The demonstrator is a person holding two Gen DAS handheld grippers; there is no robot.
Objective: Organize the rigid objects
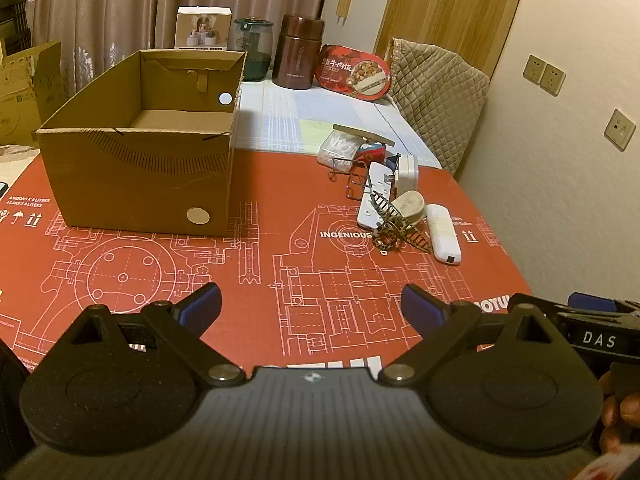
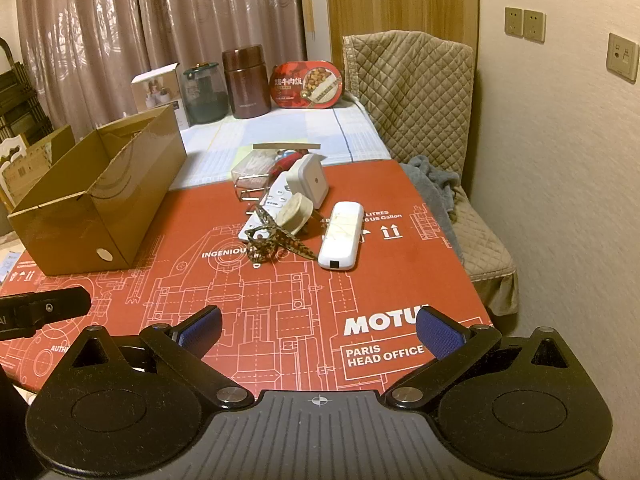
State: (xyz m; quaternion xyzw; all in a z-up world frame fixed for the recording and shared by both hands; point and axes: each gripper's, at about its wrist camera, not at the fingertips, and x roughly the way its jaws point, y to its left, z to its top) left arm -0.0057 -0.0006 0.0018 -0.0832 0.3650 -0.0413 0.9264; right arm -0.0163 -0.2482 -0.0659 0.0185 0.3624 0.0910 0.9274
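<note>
An open, empty cardboard box (image 1: pixel 136 184) stands on the red mat at the left; it also shows in the right wrist view (image 2: pixel 100 204). A pile of small objects lies to its right: a white oblong device (image 2: pixel 340 236), a patterned hair claw (image 2: pixel 276 240), a white remote (image 2: pixel 268 208), a round beige piece (image 2: pixel 294 210), a white adapter (image 2: pixel 314 178), a wire clip (image 2: pixel 250 190) and a bag of cotton swabs (image 1: pixel 338 148). My left gripper (image 1: pixel 310 306) is open and empty, near the mat's front. My right gripper (image 2: pixel 318 330) is open and empty, also in front of the pile.
At the table's back stand a brown flask (image 2: pixel 245 82), a dark glass jar (image 2: pixel 202 94), a white carton (image 2: pixel 158 88) and a red meal box (image 2: pixel 306 86). A quilted chair (image 2: pixel 432 120) with a grey cloth (image 2: pixel 434 184) sits at the right by the wall.
</note>
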